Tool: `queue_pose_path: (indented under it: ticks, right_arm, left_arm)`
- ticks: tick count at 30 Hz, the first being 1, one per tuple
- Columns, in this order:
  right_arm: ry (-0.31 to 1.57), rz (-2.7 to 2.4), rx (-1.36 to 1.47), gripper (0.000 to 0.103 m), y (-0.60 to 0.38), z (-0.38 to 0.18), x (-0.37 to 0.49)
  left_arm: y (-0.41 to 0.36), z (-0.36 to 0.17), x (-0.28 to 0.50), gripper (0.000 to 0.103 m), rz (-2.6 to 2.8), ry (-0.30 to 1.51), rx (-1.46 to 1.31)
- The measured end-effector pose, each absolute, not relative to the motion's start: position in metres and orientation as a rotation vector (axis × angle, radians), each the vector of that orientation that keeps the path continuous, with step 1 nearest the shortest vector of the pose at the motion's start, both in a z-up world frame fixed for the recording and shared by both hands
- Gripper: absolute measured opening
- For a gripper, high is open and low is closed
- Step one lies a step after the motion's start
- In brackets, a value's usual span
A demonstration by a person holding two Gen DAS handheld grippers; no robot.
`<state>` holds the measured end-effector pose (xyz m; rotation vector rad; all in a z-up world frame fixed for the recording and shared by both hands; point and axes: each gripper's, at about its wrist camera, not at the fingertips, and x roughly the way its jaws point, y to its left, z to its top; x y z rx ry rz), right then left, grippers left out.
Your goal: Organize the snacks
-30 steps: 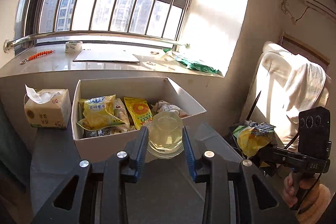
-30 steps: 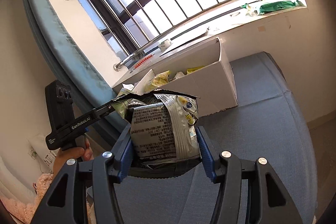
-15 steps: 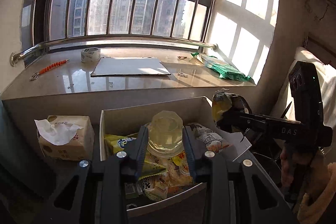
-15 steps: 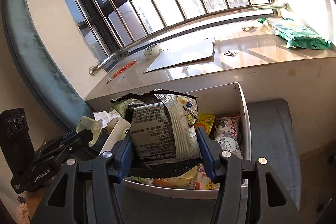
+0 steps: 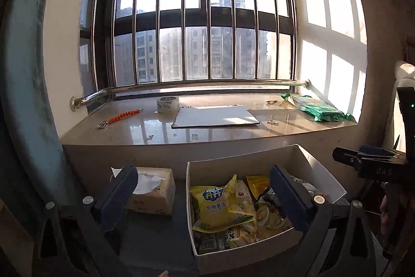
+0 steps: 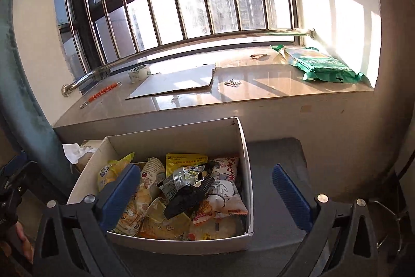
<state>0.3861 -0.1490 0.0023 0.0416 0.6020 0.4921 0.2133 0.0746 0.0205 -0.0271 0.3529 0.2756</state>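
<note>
Crumpled grey packet (image 6: 186, 183) now dropped atop snacks, white box (image 6: 245, 155) brimful

On the sill — tape roll (image 5: 167, 104), cardboard sheet (image 5: 215, 116), green packet (image 5: 320, 110).

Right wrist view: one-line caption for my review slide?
Right gripper, jaws opening and empty, above the white box of snack packets below the windowsill.

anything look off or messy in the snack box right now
The white box holds a loose heap rather than rows. A crumpled dark packet lies tilted on top. Nothing has spilled outside.
</note>
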Motion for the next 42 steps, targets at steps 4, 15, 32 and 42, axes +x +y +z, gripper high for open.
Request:
queue_pose_path:
  ticks: [4,15,32,42]
  right_arm:
    - [0.539,0.518,0.021,0.103,-0.152,0.031,0.356]
    - [0.424,0.684,0.009,0.103,-0.188,0.067,0.229]
    - [0.464,0.599,0.026,0.103,-0.239,0.035,0.114]
    - [0.492,0.630,0.022,0.103,-0.239,0.024,0.110]
  left_arm:
    - [0.057,0.038,0.186,0.103,0.207,0.354,-0.011]
    - [0.030,0.071,0.087,0.103,0.125,0.347,-0.094]
    - [-0.012,0.030,-0.012,0.103,0.064,0.387,-0.118]
    - [-0.006,0.020,-0.008,0.103,0.103,0.432,-0.117]
